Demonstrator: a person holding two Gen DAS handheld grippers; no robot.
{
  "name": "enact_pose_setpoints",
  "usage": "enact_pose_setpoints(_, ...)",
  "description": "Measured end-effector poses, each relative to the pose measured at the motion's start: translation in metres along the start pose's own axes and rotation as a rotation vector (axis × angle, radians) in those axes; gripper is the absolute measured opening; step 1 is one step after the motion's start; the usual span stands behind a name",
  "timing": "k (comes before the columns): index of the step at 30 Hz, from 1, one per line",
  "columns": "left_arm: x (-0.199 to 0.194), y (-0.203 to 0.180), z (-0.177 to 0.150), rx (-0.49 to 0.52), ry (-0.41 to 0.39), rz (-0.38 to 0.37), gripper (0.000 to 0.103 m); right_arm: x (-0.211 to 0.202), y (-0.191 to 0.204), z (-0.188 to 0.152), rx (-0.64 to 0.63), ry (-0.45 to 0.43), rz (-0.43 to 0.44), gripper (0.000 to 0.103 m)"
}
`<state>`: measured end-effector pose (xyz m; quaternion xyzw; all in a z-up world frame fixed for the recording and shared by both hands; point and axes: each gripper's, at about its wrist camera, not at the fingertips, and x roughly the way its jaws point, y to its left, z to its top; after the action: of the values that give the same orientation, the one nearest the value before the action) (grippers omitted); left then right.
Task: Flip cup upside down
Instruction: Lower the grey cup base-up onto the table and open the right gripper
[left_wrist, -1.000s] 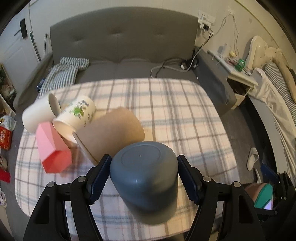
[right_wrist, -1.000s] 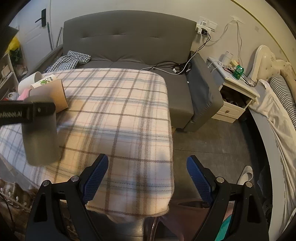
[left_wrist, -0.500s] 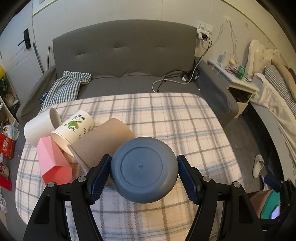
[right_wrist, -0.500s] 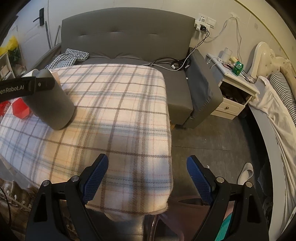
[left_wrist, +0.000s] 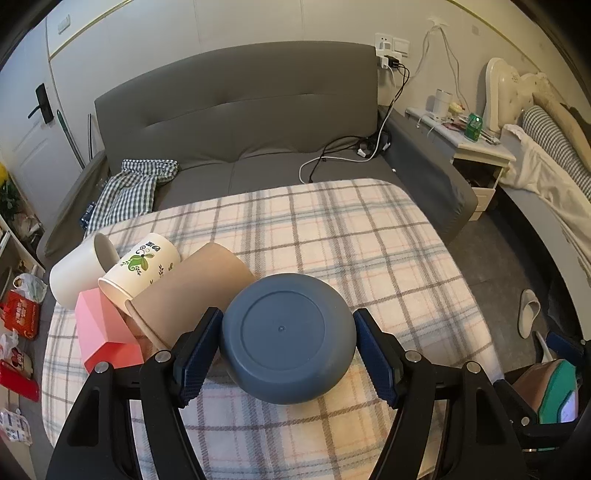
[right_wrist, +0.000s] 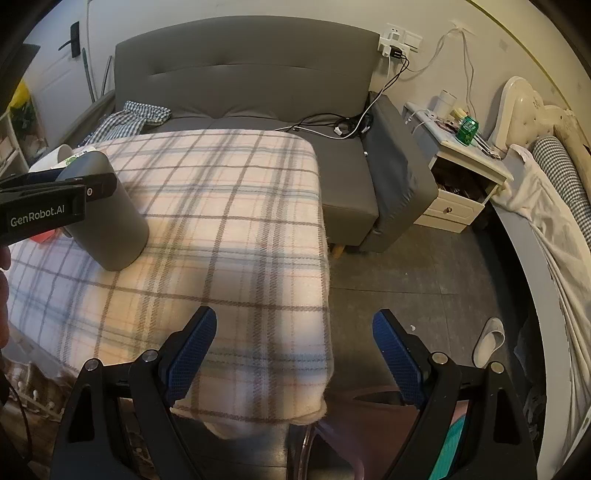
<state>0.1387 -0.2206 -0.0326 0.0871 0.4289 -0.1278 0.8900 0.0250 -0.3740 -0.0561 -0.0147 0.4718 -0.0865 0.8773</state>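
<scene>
While its blue pads press both sides of the grey cup (left_wrist: 288, 338), the left gripper (left_wrist: 288, 347) holds it base-up, mouth on the plaid cloth (left_wrist: 332, 236). Just left lie a brown cup (left_wrist: 192, 291), a floral cup (left_wrist: 140, 266), a white cup (left_wrist: 74, 273) and a pink box (left_wrist: 101, 332). The right gripper (right_wrist: 293, 354) hangs agape over the cloth's edge, holding nothing.

One label reads — "GenRobot.AI" — on the left tool (right_wrist: 48, 206).
</scene>
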Motion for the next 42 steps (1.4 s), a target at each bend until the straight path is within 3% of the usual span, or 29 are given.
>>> enact_pose_setpoints(8,-0.016,0.007,0.007,-0.061,-0.01,-0.058,0.075,-0.018,0.0,0.005,-0.002,-0.033,0.014,0.087)
enact_pose_setpoints(23,-0.08,0.026,0.008,-0.1,-0.109,-0.032,0.075,-0.075,-0.007,0.0,0.061,-0.142,0.07,0.087)
enact_pose_setpoints(32,-0.126,0.051,-0.024,-0.118,-0.181,-0.023,0.075,-0.108,0.008,-0.012,0.091,-0.211,0.139,0.087)
enact_pose_setpoints(42,-0.155,0.08,-0.089,-0.147,-0.275,-0.013,0.076,-0.129,0.054,-0.028,0.062,-0.301,0.201,0.087)
